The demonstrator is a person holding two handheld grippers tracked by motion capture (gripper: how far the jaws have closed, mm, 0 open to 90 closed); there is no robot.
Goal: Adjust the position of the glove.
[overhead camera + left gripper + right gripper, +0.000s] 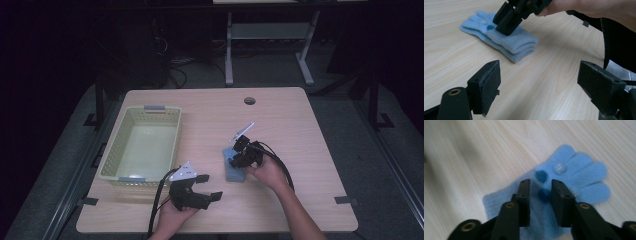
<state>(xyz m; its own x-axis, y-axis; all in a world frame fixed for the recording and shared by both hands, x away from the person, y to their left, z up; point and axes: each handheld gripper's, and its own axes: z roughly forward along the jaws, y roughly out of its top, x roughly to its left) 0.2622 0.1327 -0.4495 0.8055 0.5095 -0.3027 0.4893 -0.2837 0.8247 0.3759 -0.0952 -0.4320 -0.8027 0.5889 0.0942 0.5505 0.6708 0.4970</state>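
A light blue knitted glove (234, 173) lies flat on the wooden table right of centre; in the left gripper view the glove (519, 45) looks like two layers stacked. Small dark blue and white dots mark the glove (579, 173) near its fingers. My right gripper (234, 159) points down onto it, and its tips (507, 23) rest on the fabric. In the right gripper view the jaws (540, 183) stand a narrow gap apart, with no fabric pinched between them. My left gripper (210, 186) hovers wide open near the front edge, facing the glove, its jaws (540, 72) holding nothing.
A pale yellow-green plastic basket (114, 146) stands at the table's left, nothing inside it. A round cable hole (249, 100) sits near the far edge. Black cables trail from both grippers. Beyond the table stands a white desk frame (229, 55).
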